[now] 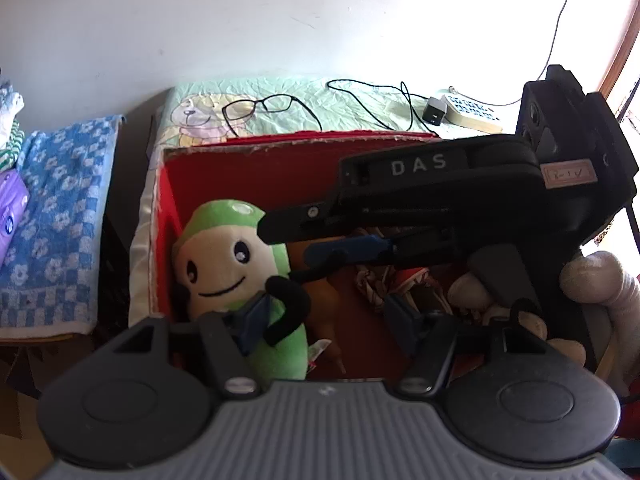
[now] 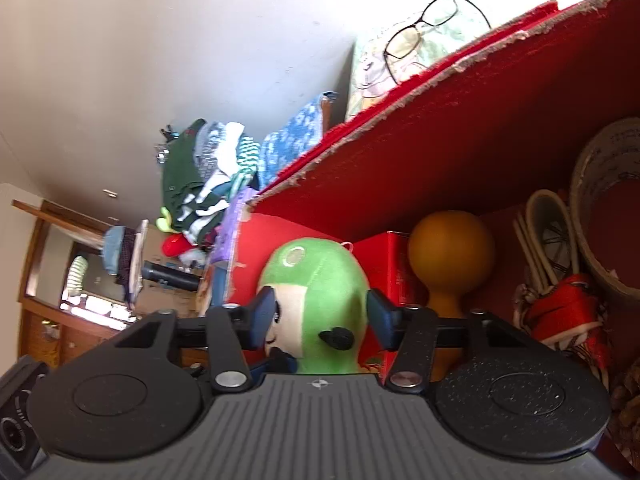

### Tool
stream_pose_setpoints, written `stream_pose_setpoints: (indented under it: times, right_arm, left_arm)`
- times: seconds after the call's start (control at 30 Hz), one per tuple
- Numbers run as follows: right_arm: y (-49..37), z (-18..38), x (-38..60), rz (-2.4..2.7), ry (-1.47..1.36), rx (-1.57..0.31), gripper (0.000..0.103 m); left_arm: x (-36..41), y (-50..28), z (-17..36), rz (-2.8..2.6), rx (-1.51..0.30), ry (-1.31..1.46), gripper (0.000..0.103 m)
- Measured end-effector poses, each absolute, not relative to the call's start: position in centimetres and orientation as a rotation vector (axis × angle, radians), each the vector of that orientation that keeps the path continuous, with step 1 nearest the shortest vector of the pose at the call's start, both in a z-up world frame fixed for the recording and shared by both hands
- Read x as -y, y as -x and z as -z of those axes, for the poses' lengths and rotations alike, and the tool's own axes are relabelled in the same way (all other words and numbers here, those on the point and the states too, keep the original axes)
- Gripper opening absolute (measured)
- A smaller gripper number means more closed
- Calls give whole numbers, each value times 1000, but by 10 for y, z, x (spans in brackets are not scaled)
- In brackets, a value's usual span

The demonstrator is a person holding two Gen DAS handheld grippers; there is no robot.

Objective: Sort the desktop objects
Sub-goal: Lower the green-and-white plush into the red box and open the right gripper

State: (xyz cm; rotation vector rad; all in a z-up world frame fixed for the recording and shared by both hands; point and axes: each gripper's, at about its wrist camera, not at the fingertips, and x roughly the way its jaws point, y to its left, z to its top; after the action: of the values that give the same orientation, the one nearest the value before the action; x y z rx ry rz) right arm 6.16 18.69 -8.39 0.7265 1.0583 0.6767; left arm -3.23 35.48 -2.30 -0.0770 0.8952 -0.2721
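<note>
Green-and-cream smiling plush toy [image 2: 320, 300] pinched at head by right tool [image 2: 320, 312], inside red box [image 2: 460, 140].

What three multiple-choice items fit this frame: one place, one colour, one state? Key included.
1. Where do the glasses lie?
A. On the floor
B. On the pale green cloth behind the red box
C. On a shelf

2. What colour is the plush toy's hood?
A. Green
B. Purple
C. Orange

3. How are the glasses' temples?
A. Folded shut
B. Unfolded, spread open
C. Hidden in a case

Key:
1 B: the left wrist view shows them on the printed cloth beyond the box's far wall.
2 A: green surrounds the cream face in both views.
3 B: both temples stick out from the frame.
</note>
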Motion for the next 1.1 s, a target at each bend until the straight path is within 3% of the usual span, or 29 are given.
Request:
stream_pose_setpoints:
  times: [0.1,0.33,1.1]
  right_arm:
    - [-61,83,-187,-650,-710,-1064,39]
    - [-64,83,-189,-658,-664,-1075,36]
    - [-62,81,-192,-684,-623,-1088,40]
  left_arm:
    - [-357,33,23,276,-899,81,67]
    - [-354,30,23,266,-911,80,66]
    - [-349,26,24,192,-939,105,67]
